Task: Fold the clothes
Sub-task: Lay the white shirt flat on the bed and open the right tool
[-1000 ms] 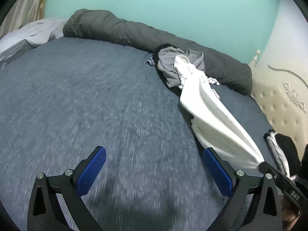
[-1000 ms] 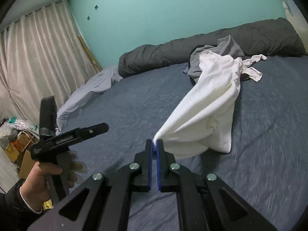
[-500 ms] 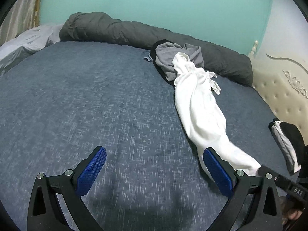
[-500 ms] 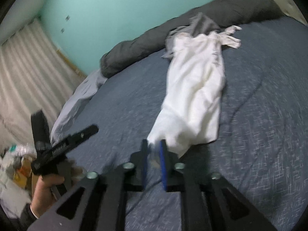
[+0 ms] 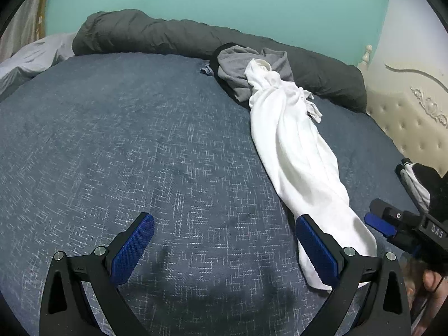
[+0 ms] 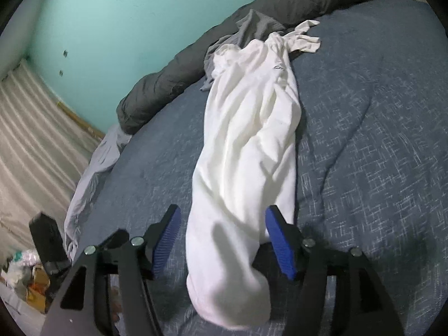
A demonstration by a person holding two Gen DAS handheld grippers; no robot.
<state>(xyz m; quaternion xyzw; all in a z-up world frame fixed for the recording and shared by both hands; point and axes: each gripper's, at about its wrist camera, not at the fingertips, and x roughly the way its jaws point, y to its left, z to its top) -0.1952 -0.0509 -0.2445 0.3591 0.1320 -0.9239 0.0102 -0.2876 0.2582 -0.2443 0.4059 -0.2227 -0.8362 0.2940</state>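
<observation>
A white garment (image 5: 294,145) lies bunched in a long strip on the blue bedspread (image 5: 140,145), its far end on a grey garment (image 5: 240,72). My left gripper (image 5: 224,247) is open and empty just above the bed, its right finger beside the garment's near end. My right gripper (image 6: 224,240) is open, its jaws on either side of the white garment (image 6: 249,145) without gripping it. It also shows at the right edge of the left wrist view (image 5: 392,226). The grey garment (image 6: 252,28) lies beyond.
A rolled dark grey duvet (image 5: 168,36) lies along the far side by the teal wall. A cream padded headboard (image 5: 414,117) is at the right. A black and white folded garment (image 5: 417,179) lies near it. Curtains (image 6: 30,140) and floor clutter (image 6: 22,280) are at the left.
My right gripper lowered the lifted white garment onto the bed and opened, letting go of it. The garment now lies stretched out. My left gripper stayed open.
</observation>
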